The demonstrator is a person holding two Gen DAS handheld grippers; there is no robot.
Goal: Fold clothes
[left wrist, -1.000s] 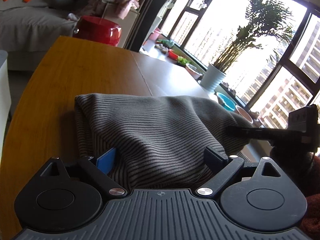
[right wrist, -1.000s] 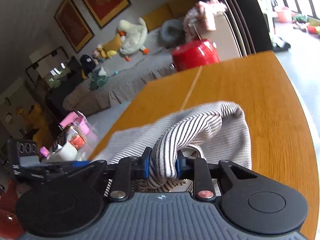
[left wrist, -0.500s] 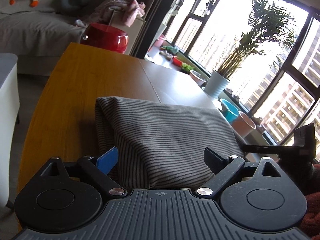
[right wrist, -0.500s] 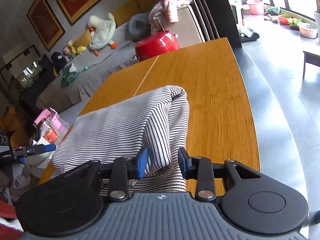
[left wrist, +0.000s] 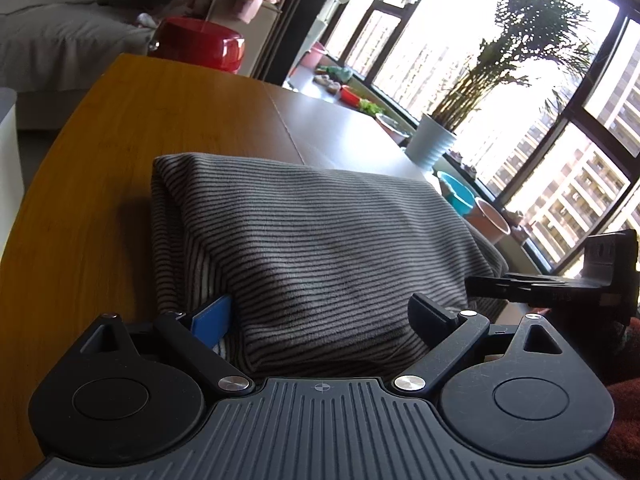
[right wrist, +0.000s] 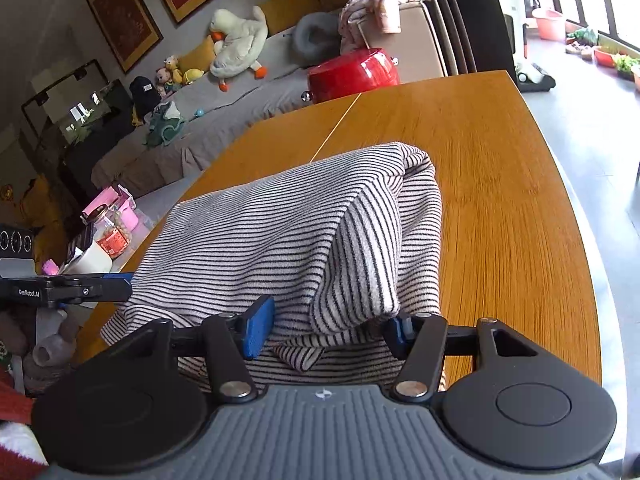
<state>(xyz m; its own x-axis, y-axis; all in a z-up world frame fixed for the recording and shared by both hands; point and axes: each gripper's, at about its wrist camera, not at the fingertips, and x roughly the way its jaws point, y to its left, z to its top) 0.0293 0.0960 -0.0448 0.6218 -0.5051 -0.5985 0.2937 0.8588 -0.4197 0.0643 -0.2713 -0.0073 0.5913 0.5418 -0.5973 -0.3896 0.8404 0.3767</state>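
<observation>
Fold laid on the surface (right wrist: 500, 184) — striped top (right wrist: 280, 240) being let go
Right tongs (right wrist: 326, 326) opening, left tongs (left wrist: 320, 320) open; next — draw clear

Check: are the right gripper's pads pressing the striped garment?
Apart. The right wrist view shows the right gripper opening, pads clear of the garment lying between them.

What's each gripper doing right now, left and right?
Left gripper: open, fingers wide either side of the striped garment.
Right gripper: opening, garment between the fingers, not pinched.
</observation>
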